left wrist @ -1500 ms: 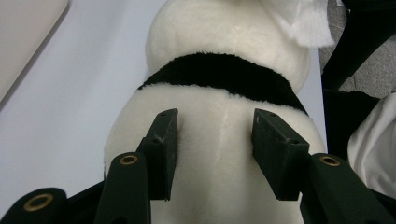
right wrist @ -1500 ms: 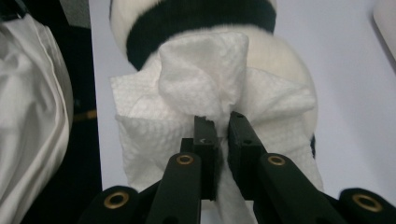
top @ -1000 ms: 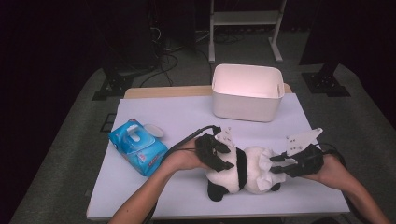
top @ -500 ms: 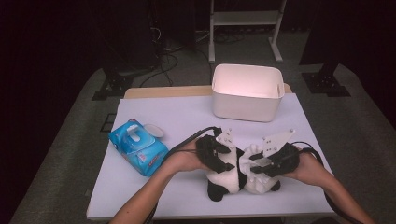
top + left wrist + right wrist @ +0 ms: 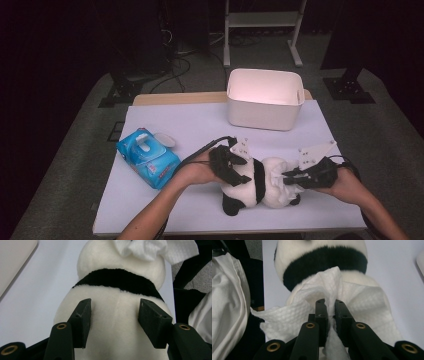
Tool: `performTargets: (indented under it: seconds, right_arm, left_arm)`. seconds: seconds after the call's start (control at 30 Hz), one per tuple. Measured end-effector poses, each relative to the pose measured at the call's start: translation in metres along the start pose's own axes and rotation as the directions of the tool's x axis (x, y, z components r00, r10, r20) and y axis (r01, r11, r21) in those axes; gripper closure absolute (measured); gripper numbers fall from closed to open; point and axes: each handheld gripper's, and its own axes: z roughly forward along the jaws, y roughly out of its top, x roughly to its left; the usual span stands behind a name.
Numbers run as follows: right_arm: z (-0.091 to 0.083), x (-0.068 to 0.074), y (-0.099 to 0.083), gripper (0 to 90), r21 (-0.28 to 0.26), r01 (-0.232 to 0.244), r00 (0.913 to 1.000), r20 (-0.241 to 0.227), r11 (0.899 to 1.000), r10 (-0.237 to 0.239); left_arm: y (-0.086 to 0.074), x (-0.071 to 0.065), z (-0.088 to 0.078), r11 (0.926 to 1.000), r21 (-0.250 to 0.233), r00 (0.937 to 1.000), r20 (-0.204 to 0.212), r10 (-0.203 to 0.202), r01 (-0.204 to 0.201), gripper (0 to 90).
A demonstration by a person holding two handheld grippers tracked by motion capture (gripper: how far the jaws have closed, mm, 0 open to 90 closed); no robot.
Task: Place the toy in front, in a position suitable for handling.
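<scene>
High view: a plush panda [image 5: 252, 182] lies on its side on the white table [image 5: 200, 125], near the front edge, between the person's two hands. The left gripper [image 5: 231, 166] clamps the panda's pale body, its pads pressed into the fur on either side. The right gripper [image 5: 289, 176] has just been closing and now pinches a white wet wipe [image 5: 329, 290] draped over the panda. A blue wipes pack [image 5: 147, 157] lies to the left and a white bin [image 5: 265, 100] stands behind.
</scene>
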Motion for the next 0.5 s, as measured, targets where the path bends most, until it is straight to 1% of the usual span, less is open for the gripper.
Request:
performTargets:
  seconds: [0.07, 0.1, 0.13, 0.2, 0.3, 0.43, 0.5]
  right_arm:
    - [-0.004, -0.001, -0.007, 82.0, -0.007, -0.011, 0.9999, 0.007, 1.0, 0.011]
    - [-0.007, -0.001, -0.011, 82.1, -0.006, -0.025, 0.9996, 0.01, 1.0, 0.025]
    - [-0.008, -0.001, -0.013, 82.1, -0.008, -0.029, 0.9995, 0.014, 1.0, 0.029]
    - [-0.01, -0.002, -0.017, 82.2, -0.009, -0.036, 0.9992, 0.019, 0.999, 0.036]
    - [-0.013, -0.003, -0.021, 82.2, -0.003, -0.043, 0.9986, 0.03, 0.999, 0.043]
    - [-0.014, -0.005, -0.02, 82.2, -0.008, -0.05, 0.9984, 0.027, 0.999, 0.05]
    - [-0.013, -0.005, -0.015, 82.2, -0.006, -0.038, 0.9989, 0.028, 0.999, 0.038]
  left_arm:
    - [0.001, 0.001, -0.002, 1.0, 0.004, 1.0, -0.001, 0.007, -0.007, 42.4]
    - [0.001, 0.001, -0.002, 1.0, 0.001, 1.0, -0.002, 0.007, -0.007, 41.2]
    - [0.001, 0.002, -0.004, 1.0, 0.001, 1.0, -0.004, 0.006, -0.006, 40.4]
    - [0.0, 0.004, -0.009, 1.0, -0.001, 1.0, -0.006, -0.002, 0.002, 38.5]
    - [-0.003, 0.006, -0.015, 0.9999, 0.009, 0.9999, -0.01, -0.013, 0.013, 36.3]
    - [-0.009, 0.007, -0.014, 0.9993, 0.023, 0.9995, -0.004, -0.03, 0.03, 34.4]
    - [-0.011, 0.007, -0.011, 0.9992, 0.027, 0.9996, -0.004, -0.03, 0.03, 34.6]
